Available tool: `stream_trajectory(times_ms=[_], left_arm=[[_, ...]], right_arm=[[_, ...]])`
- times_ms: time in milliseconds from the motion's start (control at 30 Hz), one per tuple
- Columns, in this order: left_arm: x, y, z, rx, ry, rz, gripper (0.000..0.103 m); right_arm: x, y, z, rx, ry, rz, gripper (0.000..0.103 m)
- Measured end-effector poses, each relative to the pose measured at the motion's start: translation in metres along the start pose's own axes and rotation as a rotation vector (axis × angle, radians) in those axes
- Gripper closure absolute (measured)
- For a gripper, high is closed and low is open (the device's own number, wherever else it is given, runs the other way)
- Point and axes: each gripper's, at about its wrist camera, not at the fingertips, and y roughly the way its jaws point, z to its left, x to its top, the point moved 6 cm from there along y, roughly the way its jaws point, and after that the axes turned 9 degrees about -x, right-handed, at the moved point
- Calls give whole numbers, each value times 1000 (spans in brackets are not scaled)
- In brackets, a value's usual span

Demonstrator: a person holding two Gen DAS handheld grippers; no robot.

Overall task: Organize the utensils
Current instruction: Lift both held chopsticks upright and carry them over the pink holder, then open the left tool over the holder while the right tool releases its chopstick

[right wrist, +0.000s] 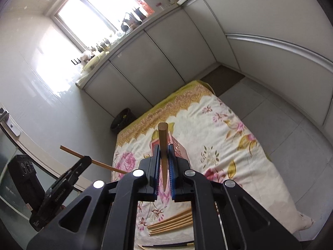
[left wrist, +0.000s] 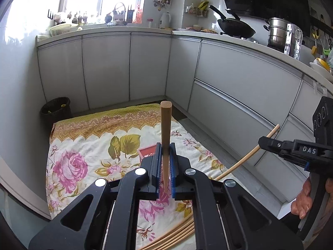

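Observation:
My left gripper (left wrist: 165, 149) is shut on a wooden chopstick (left wrist: 165, 125) that sticks up and forward between its blue pads. My right gripper (right wrist: 164, 149) is shut on another wooden chopstick (right wrist: 162, 141). Both hover above a floral cloth (left wrist: 83, 145) on the floor. A red holder box (left wrist: 146, 153) sits on the cloth just behind the fingers; it also shows in the right wrist view (right wrist: 179, 145). Several loose chopsticks (right wrist: 172, 223) lie on the cloth below. The right gripper (left wrist: 262, 141) shows at the right of the left wrist view, and the left gripper (right wrist: 87, 159) at the left of the right wrist view.
White kitchen cabinets (left wrist: 229, 79) surround the cloth on the far and right sides. A dark waste basket (left wrist: 55, 109) stands at the cloth's far left corner. A dark chopstick (right wrist: 170, 245) lies near the bottom edge. Grey floor tiles (right wrist: 281, 112) lie to the right.

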Motion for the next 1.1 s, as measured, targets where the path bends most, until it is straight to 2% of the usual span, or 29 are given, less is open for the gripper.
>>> stream_trajectory(times_ms=[233,367,533,633,700,767,800,1000,1100], left_arm=[[36,1,5,36,-32,-73,97],[56,23,14,64,-46,-91,97],[46,70,33,99,-59,-23,97],[23,100,50,88,-112,64,95],[9,106,59,69,-161,97,87],[5,94,67,68,-195,61,66],[6,85,70,68,-207,32,63],[21,23,82,66,-277,-122,61],[24,2,84,65,-292,-162,55]], right_arm=[[60,-24,7,35,21,-129,95],[83,-18,11,37,16,-161,95],[94,13,21,20,-27,-153,95],[90,42,28,2,-57,-131,95],[85,64,32,-10,-72,-108,95],[79,85,35,-26,-97,-91,95],[76,94,37,-35,-111,-83,95],[60,129,48,-53,-149,-38,95],[53,135,56,-56,-165,-32,95]])
